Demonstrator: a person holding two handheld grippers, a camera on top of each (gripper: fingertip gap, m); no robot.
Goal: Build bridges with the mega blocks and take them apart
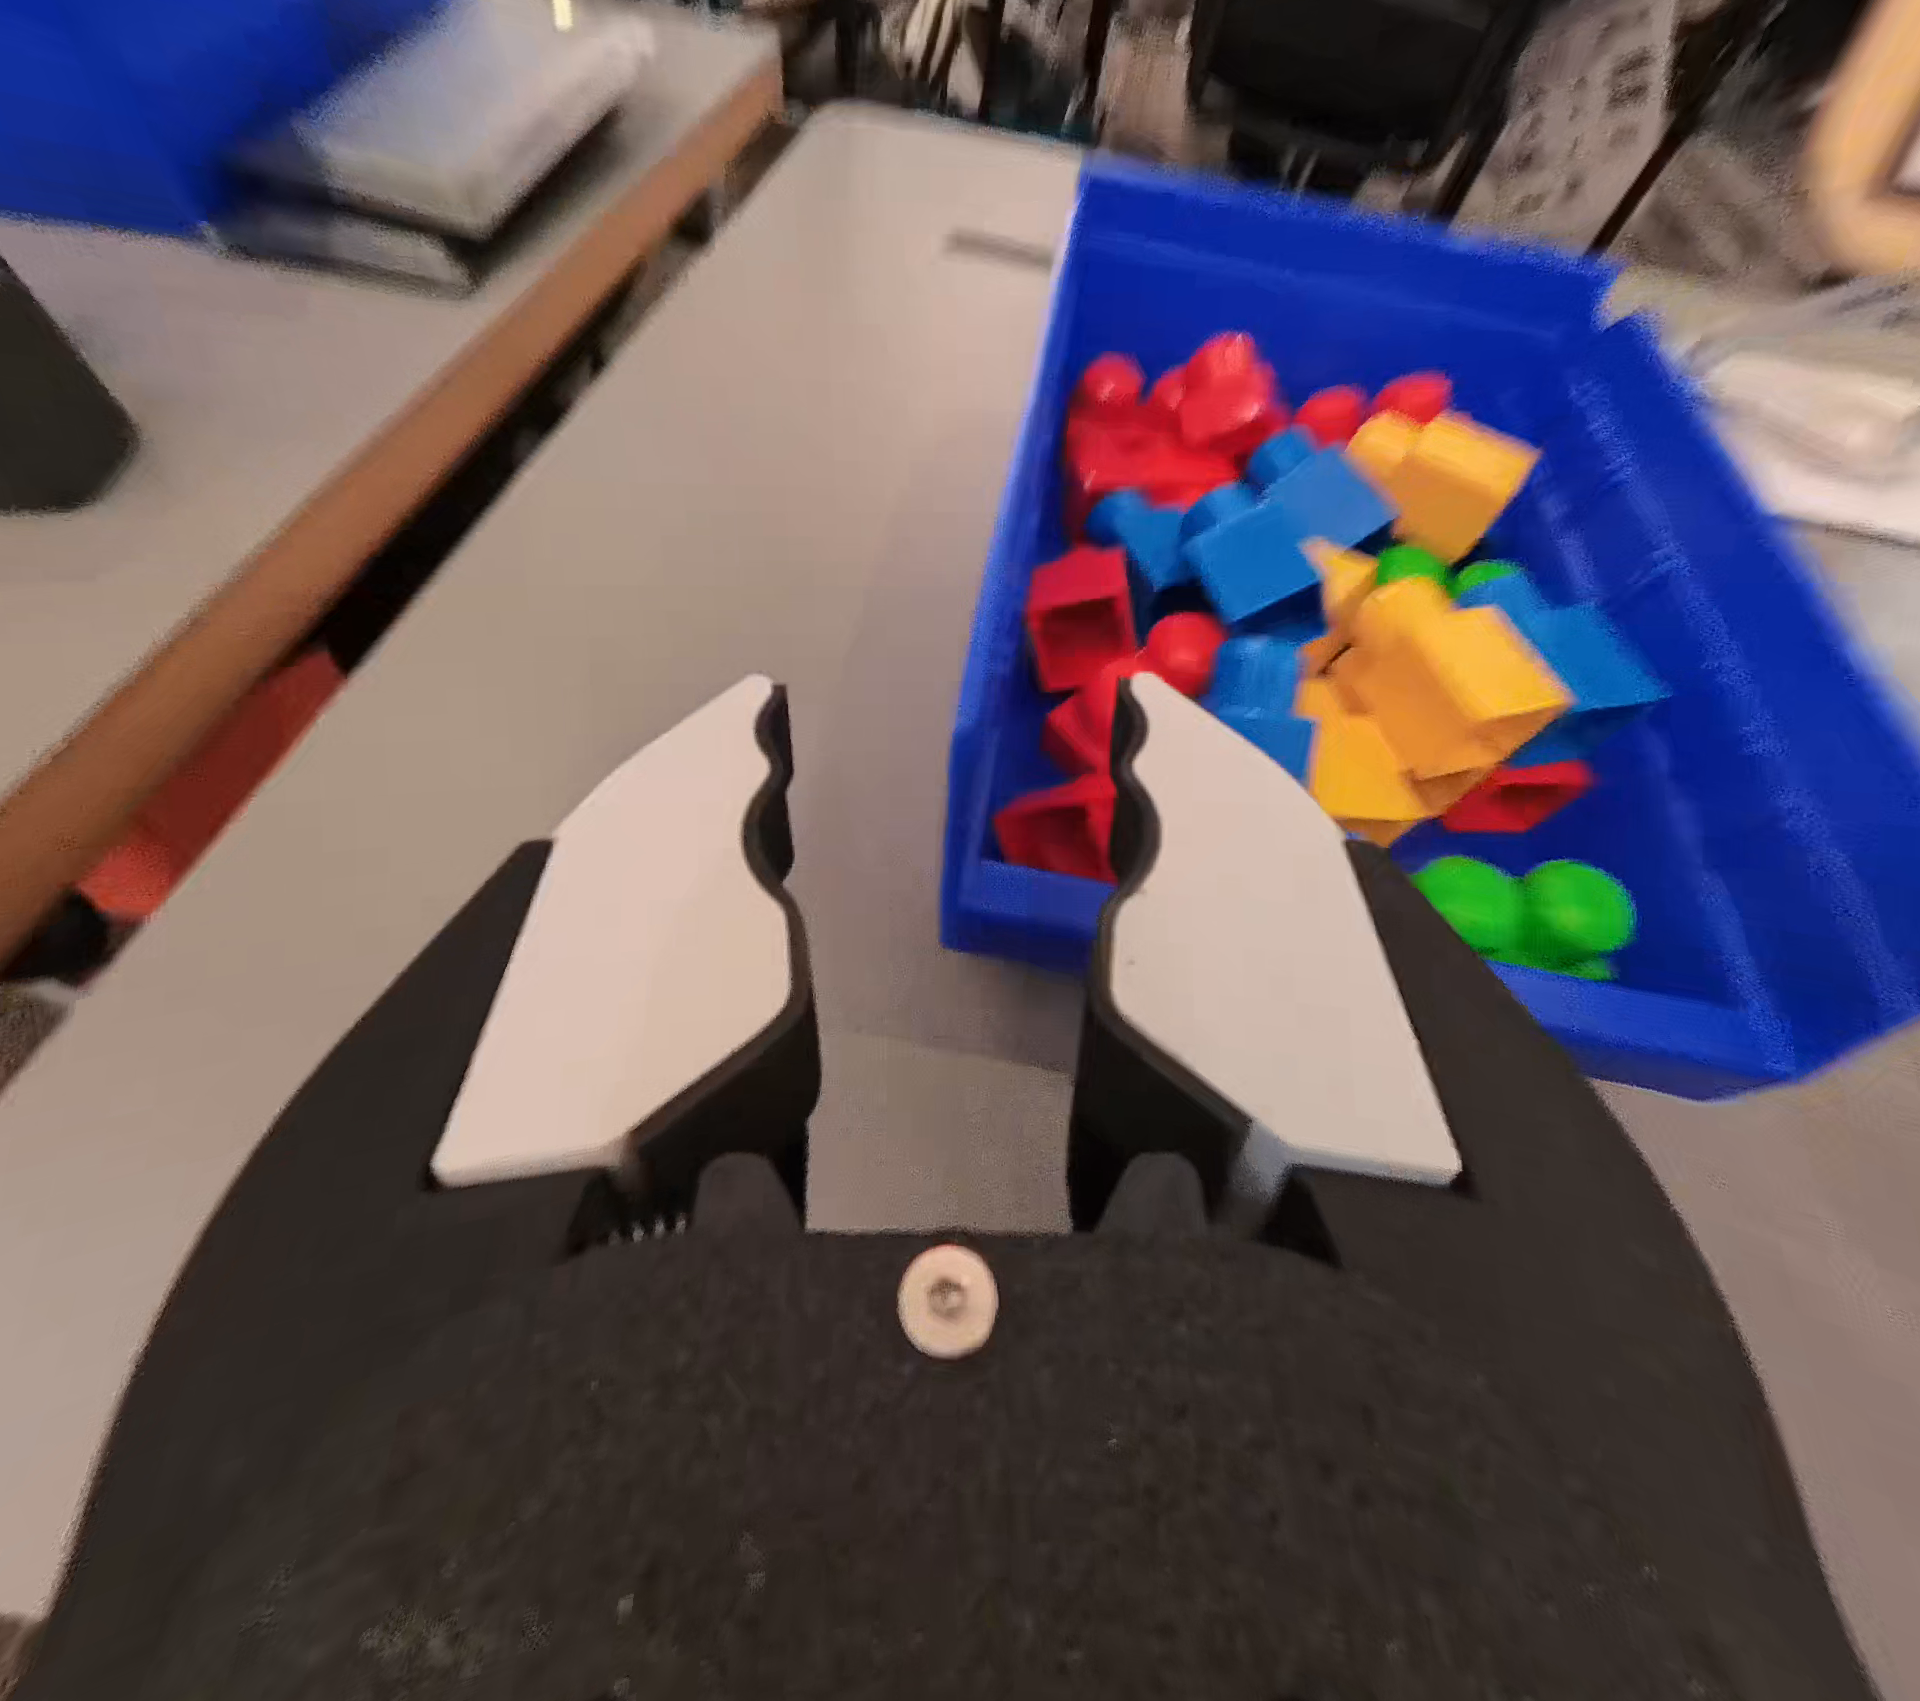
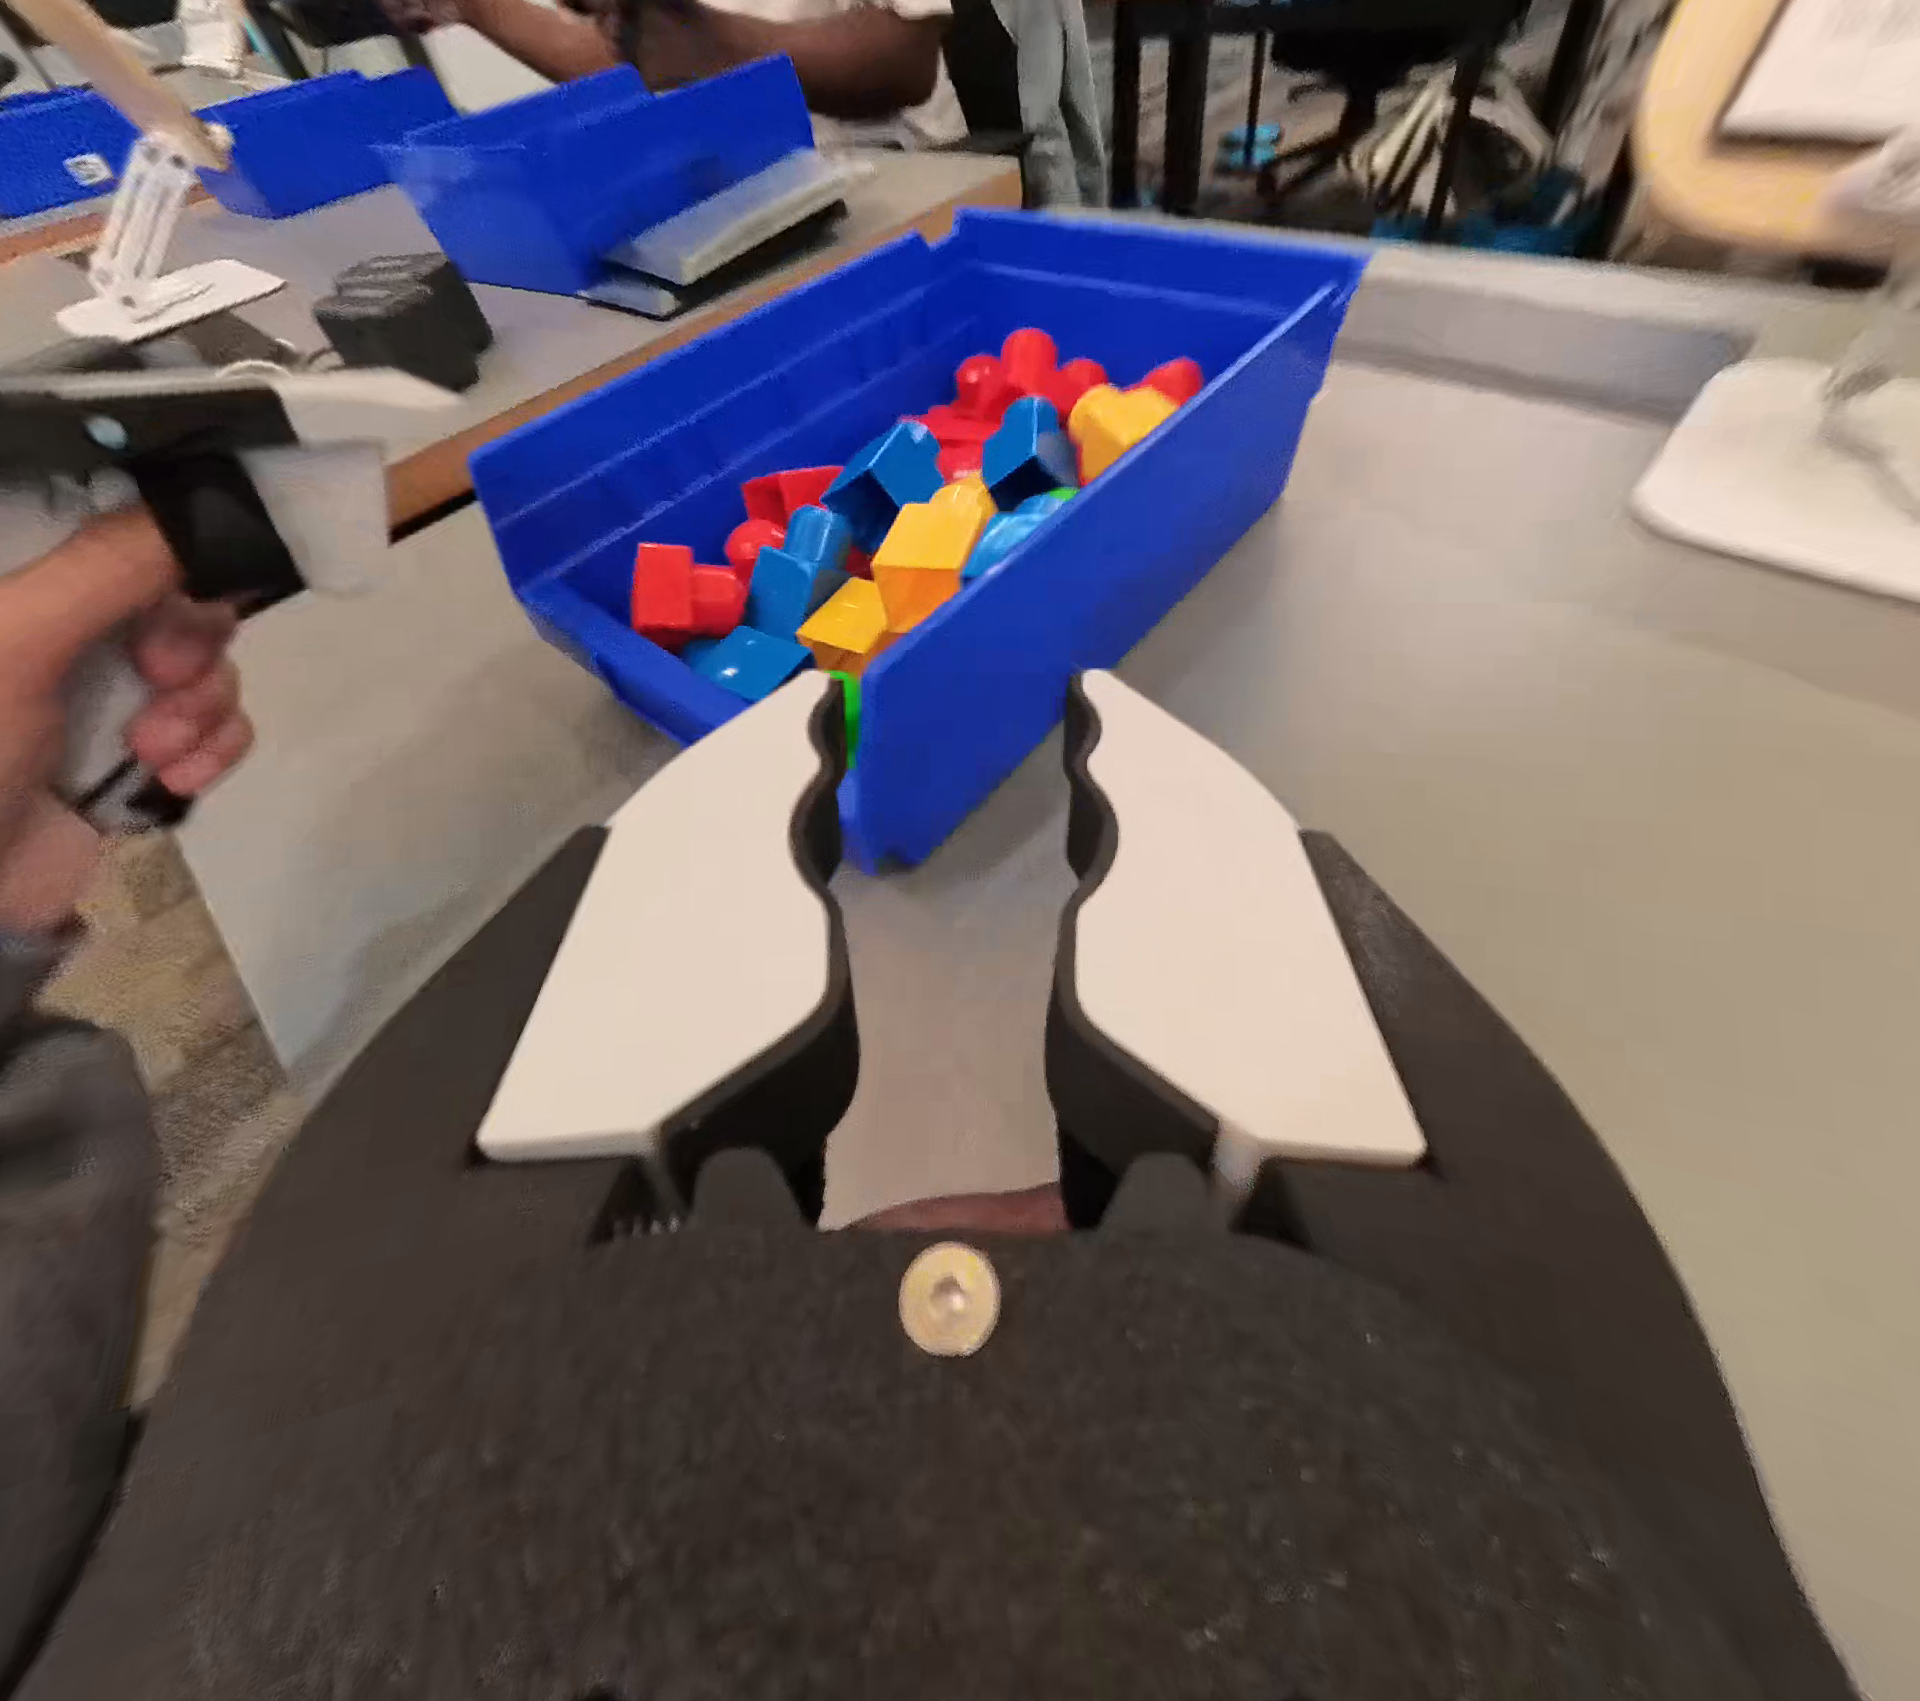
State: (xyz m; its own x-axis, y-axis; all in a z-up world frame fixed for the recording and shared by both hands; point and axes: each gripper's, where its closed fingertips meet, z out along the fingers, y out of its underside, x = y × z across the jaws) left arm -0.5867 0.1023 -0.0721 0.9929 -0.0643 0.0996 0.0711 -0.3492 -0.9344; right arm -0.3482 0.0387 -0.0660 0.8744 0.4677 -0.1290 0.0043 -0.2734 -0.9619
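Mega blocks in red, blue, yellow and green lie heaped loose in a blue bin that stands on the grey worktop; none is joined to another as far as the blur allows. At the far left of the right wrist view a hand grips the handle of the left tongs, which hang released over bare worktop just beside the bin's left wall, their right finger overlapping its near left corner in the picture. Nothing sits between the fingers. Further right, the right tongs are likewise released and empty, poised over the worktop's near edge at the bin's near corner. A white stand base rests towards the worktop's right edge, well apart from the bin.
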